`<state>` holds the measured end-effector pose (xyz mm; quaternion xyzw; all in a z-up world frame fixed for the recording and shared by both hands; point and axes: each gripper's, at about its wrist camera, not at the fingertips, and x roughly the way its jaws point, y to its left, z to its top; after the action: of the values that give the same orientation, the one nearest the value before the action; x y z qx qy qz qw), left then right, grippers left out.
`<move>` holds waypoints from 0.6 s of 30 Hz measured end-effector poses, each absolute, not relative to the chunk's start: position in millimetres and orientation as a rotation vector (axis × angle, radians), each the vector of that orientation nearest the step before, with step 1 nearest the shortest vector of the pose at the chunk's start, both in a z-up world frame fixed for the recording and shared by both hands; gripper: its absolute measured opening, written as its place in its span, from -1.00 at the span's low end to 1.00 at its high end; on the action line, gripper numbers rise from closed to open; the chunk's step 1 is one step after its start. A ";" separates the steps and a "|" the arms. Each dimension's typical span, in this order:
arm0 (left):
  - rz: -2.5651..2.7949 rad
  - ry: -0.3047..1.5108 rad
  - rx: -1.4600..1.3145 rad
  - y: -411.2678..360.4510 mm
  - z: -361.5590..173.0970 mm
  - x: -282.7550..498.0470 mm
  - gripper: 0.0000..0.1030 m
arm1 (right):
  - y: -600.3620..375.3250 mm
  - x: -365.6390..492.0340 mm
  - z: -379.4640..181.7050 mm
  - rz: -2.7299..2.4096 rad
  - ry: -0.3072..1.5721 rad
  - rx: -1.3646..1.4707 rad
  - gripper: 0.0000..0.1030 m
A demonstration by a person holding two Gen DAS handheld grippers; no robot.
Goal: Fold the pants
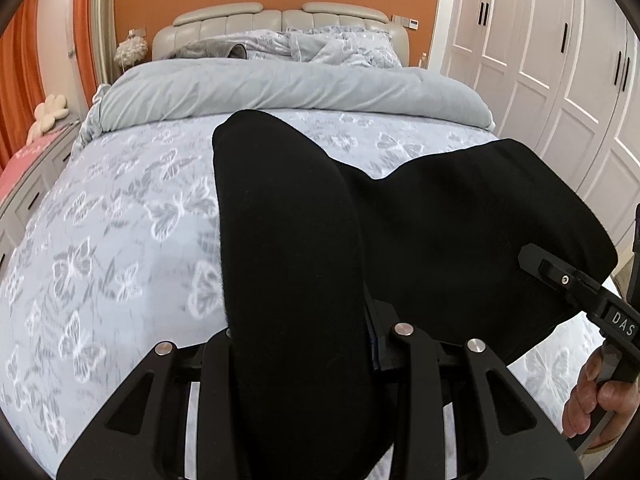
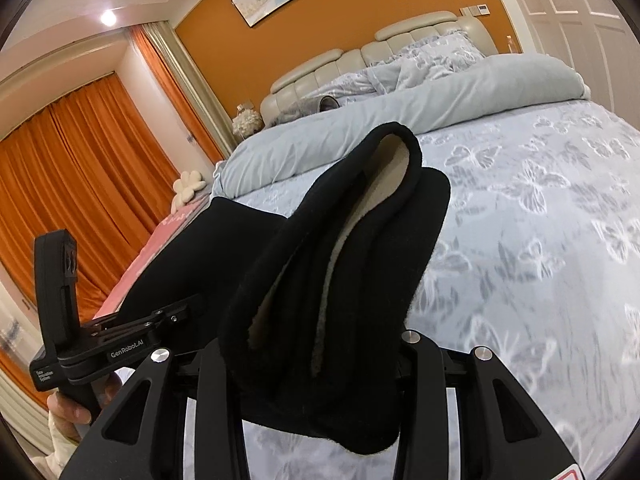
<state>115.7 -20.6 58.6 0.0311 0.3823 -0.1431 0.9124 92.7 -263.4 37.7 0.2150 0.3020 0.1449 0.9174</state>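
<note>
The black pants (image 1: 400, 224) hang lifted above the bed, stretched between my two grippers. My left gripper (image 1: 300, 344) is shut on one end of the pants, a thick fold draping over its fingers. My right gripper (image 2: 316, 356) is shut on the other end of the pants (image 2: 352, 240), where a beige fleece lining shows inside the fold. The right gripper also shows at the right edge of the left wrist view (image 1: 560, 276), clamped on the cloth. The left gripper shows in the right wrist view (image 2: 176, 312), clamped on the cloth's edge.
The bed (image 1: 120, 220) has a grey-blue butterfly sheet. A rolled grey duvet (image 1: 280, 88) lies across its far half, with pillows and a padded headboard (image 1: 280, 20) behind. White wardrobe doors (image 1: 560, 60) stand on the right, orange curtains (image 2: 80, 168) on the left.
</note>
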 end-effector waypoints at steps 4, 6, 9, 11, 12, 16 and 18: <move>-0.290 0.773 0.061 -24.6 58.2 139.8 -0.37 | -265.0 115.8 40.0 0.291 0.604 0.431 -0.31; -0.288 0.768 0.062 -27.0 56.3 151.9 -0.37 | -264.4 124.9 40.0 0.285 0.597 0.424 -0.31; -0.286 0.761 0.063 -29.7 51.5 168.9 -0.37 | -266.5 142.2 37.1 0.280 0.593 0.420 -0.31; -0.285 0.760 0.063 -31.9 47.3 178.8 -0.37 | -268.8 152.9 33.6 0.278 0.594 0.419 -0.31; -0.284 0.760 0.063 -32.6 45.1 183.1 -0.37 | -269.1 157.7 31.5 0.276 0.597 0.419 -0.31; -0.271 0.775 0.059 -34.1 31.7 201.3 -0.37 | -268.6 178.8 16.7 0.275 0.620 0.413 -0.31; -0.265 0.783 0.054 -34.2 22.6 210.3 -0.37 | -267.9 186.9 7.7 0.278 0.631 0.413 -0.31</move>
<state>210.3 -34.2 22.6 0.0262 0.3804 -0.1289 0.9154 186.9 -267.9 7.7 0.2012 0.3070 0.1351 0.9203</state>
